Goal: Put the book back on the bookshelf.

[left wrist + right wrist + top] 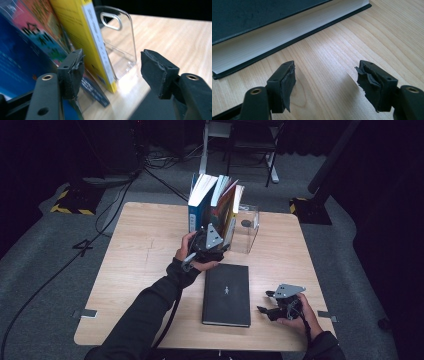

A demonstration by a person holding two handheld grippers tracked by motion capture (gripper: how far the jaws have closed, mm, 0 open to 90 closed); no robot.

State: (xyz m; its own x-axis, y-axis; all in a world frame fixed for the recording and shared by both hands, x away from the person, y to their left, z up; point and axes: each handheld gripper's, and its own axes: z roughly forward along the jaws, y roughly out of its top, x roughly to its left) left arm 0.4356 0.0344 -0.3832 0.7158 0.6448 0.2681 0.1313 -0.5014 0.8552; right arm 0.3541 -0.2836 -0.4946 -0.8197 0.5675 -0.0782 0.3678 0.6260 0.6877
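1. Yellow book (96, 47) leans in the row of books (215, 202) at the table's (145, 255) far middle, against a clear bookend (248, 227). Thin and light, probably flexes; glossy cover may slip. Best taken across the spine edge.
2. Left gripper (111, 72): jaws spread, book's near edge between them, pads not touching.
3. Right gripper (324, 82): jaws spread, nothing between; black book (262, 27) lies flat to its left.

Dark, probably black, long sleeves; black grippers (207, 251) with grey three-cornered plates, frayed pads (75, 72) and trailing cables.
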